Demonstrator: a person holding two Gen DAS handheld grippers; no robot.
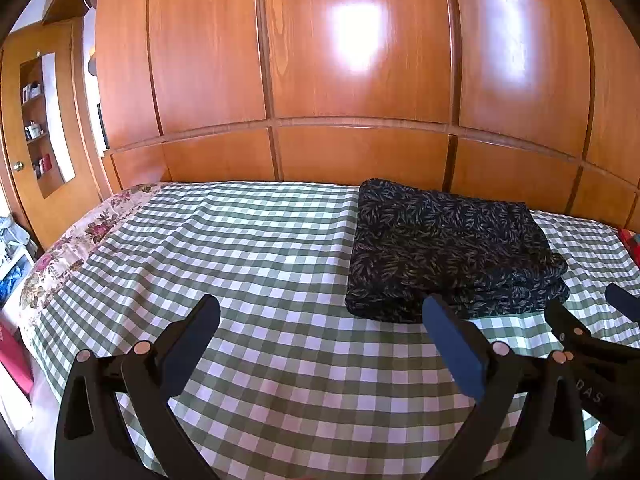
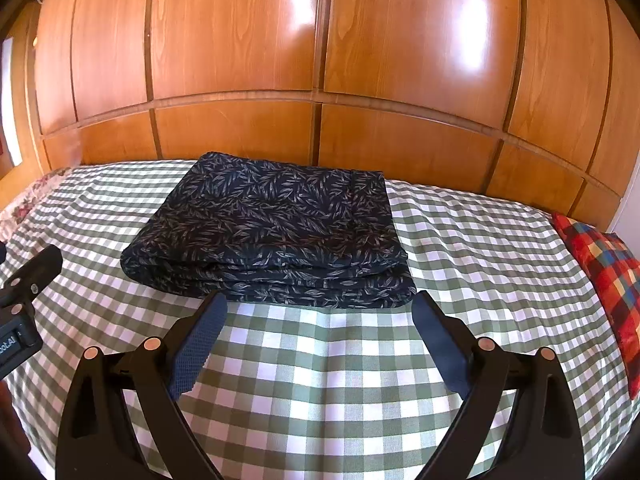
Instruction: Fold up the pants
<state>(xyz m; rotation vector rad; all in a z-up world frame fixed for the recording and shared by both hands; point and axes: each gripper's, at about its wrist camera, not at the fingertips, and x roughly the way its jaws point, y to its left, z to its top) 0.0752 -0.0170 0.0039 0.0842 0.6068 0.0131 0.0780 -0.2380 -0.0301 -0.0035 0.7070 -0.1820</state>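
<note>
Blue-padded and spread wide, your left gripper (image 1: pixel 320 312) hangs over bare bedspread (image 1: pixel 260 264) with nothing between its fingers; your right gripper (image 2: pixel 318 308) is likewise released, its pads (image 2: pixel 198 344) parted above the green-and-white check. In the left view the right gripper shows at the lower right edge, just beside the left one; in the right view the left gripper pokes in at the left edge. Just past both sets of fingertips lie the pants (image 2: pixel 272 236), dark navy with a leaf print, folded into a flat stacked rectangle on the bedspread, touched by neither tool. They sit straight ahead of your right gripper and ahead-right of your left. A red plaid pillow (image 2: pixel 604 272) rests at the bed's right edge, well apart from them. Behind everything stands a glossy wooden wardrobe (image 1: pixel 360 60).
</note>
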